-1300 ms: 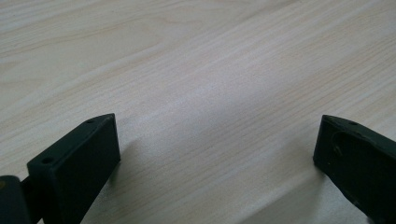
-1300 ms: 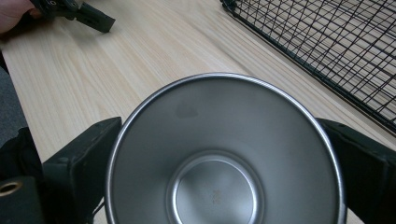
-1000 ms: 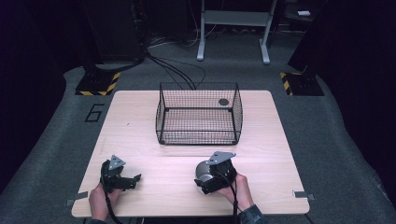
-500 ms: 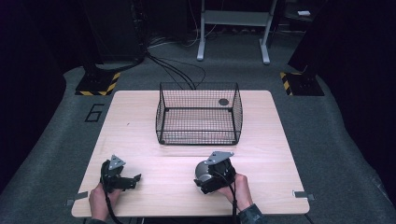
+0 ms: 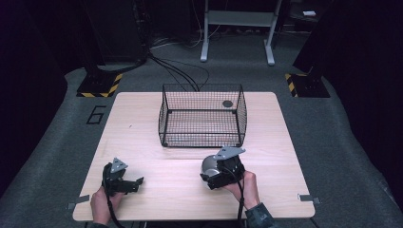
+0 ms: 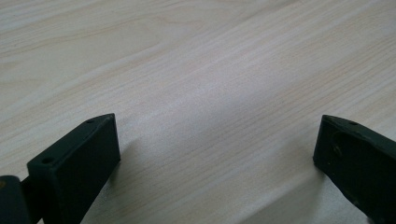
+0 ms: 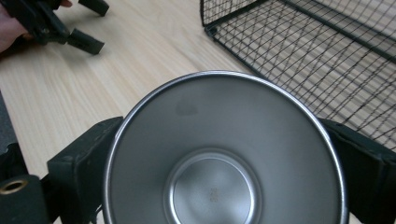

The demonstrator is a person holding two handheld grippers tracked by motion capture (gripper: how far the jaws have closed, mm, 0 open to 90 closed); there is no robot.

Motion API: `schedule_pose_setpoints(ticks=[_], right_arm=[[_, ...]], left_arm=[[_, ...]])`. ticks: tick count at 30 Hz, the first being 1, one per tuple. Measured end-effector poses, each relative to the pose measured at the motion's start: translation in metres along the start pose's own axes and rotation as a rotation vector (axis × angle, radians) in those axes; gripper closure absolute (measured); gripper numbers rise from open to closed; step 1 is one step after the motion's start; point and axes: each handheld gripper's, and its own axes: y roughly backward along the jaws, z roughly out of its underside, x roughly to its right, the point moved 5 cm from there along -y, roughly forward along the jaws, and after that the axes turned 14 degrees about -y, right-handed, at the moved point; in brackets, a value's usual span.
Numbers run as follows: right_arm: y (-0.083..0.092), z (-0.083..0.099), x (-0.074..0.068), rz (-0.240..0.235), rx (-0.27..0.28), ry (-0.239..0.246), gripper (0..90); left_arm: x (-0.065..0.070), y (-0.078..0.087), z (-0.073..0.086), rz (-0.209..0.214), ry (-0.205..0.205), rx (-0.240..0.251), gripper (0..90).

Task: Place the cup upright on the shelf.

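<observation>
A steel cup [image 7: 224, 154] fills the space between the jaws of my right gripper [image 5: 215, 173], which is shut on it; the cup [image 5: 209, 166] lies tipped with its mouth toward the camera, just in front of the black wire basket [image 5: 203, 115]. My left gripper [image 5: 135, 182] rests near the table's front left, open, with bare wood between its fingers [image 6: 77, 161]. In the right gripper view the left gripper [image 7: 88, 25] shows at the top left and a corner of the basket [image 7: 299, 42] at the top right.
A small dark round object [image 5: 227, 103] lies at the basket's far right corner. The wooden table [image 5: 142, 123] has bare room left of the basket. Cables and stand bases sit on the floor beyond the table.
The right gripper with the cup has shifted slightly; the left gripper stays where it was.
</observation>
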Motion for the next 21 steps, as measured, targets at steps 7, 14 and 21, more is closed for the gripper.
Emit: schedule_pose_setpoints(ticks=[7, 14, 21], right_arm=[[0.009, -0.015, 0.008, 0.02, 0.019, -0.007, 6.1], [0.018, -0.025, 0.016, 0.026, 0.04, -0.028, 6.1], [0.024, -0.04, 0.023, 0.033, 0.053, -0.028, 6.1]], left_arm=[[0.0, 0.0, 0.0, 0.0, 0.0, 0.0, 0.4], [0.0, 0.0, 0.0, 0.0, 0.0, 0.0, 0.5], [0.0, 0.0, 0.0, 0.0, 0.0, 0.0, 0.5]])
